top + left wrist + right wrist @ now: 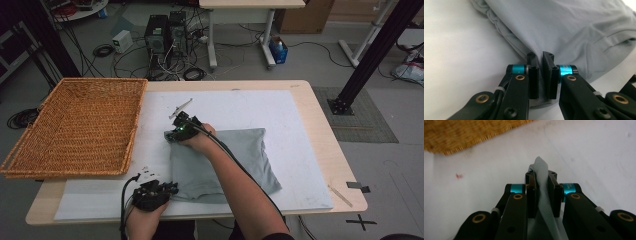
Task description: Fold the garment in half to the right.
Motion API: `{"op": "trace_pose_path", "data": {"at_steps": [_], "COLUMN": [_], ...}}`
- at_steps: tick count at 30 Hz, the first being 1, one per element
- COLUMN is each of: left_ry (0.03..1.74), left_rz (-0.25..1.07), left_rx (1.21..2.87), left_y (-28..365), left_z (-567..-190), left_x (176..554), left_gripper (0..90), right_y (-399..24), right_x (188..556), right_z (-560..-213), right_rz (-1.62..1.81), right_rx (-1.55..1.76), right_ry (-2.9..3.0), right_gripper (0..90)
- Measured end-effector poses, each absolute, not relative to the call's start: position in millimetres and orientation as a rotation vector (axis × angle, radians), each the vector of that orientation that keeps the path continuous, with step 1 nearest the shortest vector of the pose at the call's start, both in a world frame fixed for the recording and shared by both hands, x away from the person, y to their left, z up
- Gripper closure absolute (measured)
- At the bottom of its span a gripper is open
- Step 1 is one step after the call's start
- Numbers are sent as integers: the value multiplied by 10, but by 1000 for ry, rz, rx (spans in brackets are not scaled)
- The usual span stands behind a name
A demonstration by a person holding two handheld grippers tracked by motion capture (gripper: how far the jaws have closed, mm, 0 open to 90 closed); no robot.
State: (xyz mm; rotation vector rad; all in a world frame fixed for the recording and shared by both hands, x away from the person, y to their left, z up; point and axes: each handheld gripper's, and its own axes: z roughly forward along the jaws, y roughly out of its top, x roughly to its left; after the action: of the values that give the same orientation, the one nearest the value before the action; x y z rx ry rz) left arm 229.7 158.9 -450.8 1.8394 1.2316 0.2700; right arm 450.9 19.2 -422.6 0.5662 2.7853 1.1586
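Note:
A folded grey garment (235,155) lies on the white mat (280,105) in the middle of the table. My left gripper (170,189) sits at the garment's near left corner. In the left gripper view, its jaws (540,56) are pressed together on the hem of the garment (574,25). My right gripper (172,134) is at the far left corner, with the forearm reaching across the cloth. The right gripper view shows that gripper (541,173) shut on a raised fold of the grey fabric (540,162), which stands up between the pads.
A large wicker basket (95,80) stands at the table's left, overhanging the edge, and its rim (461,135) appears in the right gripper view. A thin light stick (181,107) lies on the mat beyond the right gripper. Computers and cables are on the floor behind.

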Motion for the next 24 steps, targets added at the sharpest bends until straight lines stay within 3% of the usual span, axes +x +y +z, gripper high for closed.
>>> {"op": "trace_pose_path", "data": {"at_steps": [4,9,24], "left_ry": [1199,1104,761], "left_rz": [259,245,126], "left_rx": [1810,1833,1986], "left_y": [1669,1527,327], "left_z": [-4366,-4154,-3736], "left_x": [2250,2283,2649], "left_gripper": [839,839,839], "right_y": [225,-21,-1435], "right_x": [4506,4521,4398], "right_z": [-4108,-3922,-3431], "right_rz": [1209,1259,1320], "right_rx": [556,581,769], "right_ry": [2766,2742,2540], "right_gripper": [813,811,809]}}
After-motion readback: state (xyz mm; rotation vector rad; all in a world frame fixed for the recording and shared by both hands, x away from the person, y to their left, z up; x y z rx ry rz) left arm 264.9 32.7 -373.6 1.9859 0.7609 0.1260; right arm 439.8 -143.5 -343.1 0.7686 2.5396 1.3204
